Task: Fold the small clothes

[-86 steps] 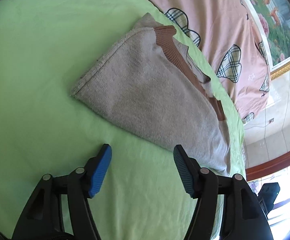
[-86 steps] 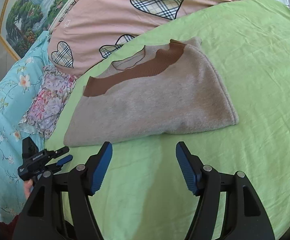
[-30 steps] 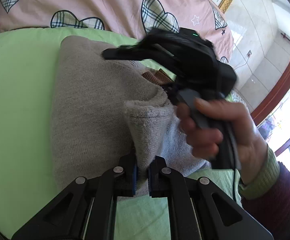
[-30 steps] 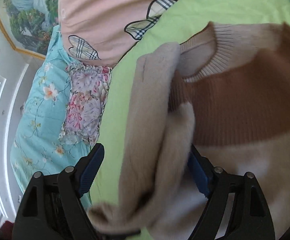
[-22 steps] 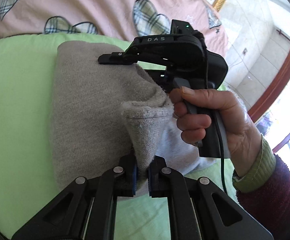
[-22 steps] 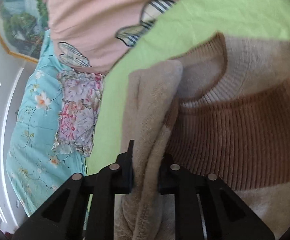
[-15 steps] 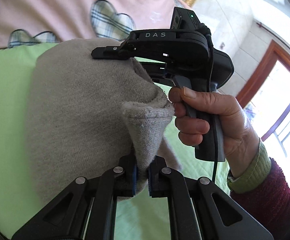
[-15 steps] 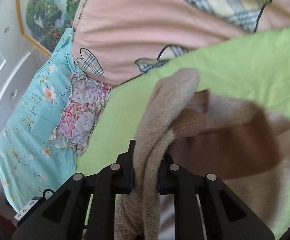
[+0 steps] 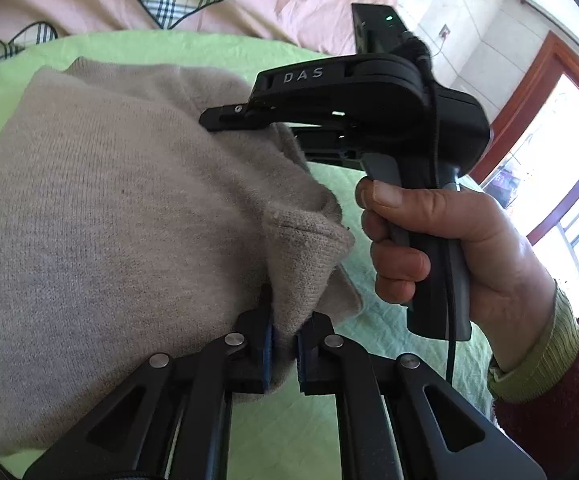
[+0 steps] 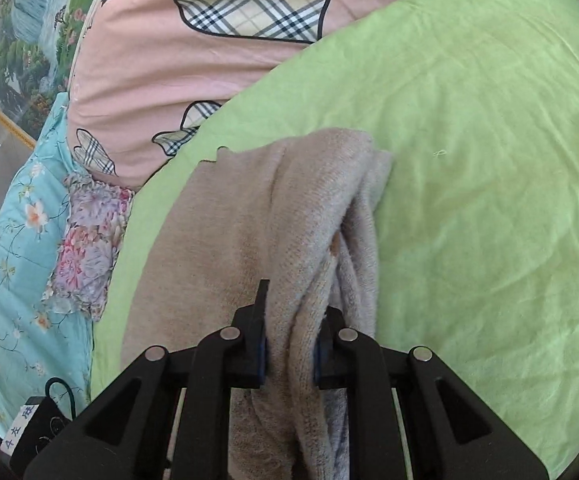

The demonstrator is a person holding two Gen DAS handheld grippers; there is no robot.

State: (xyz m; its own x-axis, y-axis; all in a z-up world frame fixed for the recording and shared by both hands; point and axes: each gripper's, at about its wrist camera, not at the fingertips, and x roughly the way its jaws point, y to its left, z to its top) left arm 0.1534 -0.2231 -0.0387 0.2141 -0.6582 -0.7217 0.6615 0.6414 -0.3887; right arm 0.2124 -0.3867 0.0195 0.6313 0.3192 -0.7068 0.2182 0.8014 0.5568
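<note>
A small beige knit sweater lies partly folded on the green sheet. My left gripper is shut on a bunched corner of it, lifted off the bed. In the right wrist view my right gripper is shut on a thick fold of the same sweater, which drapes forward over the green sheet. The right gripper's black body, held by a hand, shows in the left wrist view just right of the sweater, its tips buried in the cloth.
A pink quilt with plaid hearts lies along the far side of the bed. A blue floral pillow and a flowered cloth lie at the left. A window with a wooden frame is at the right.
Both grippers closed on the sweater's edge and lifted it. The held edge has swung over the garment, so the brown collar band is now covered by the beige fold.
</note>
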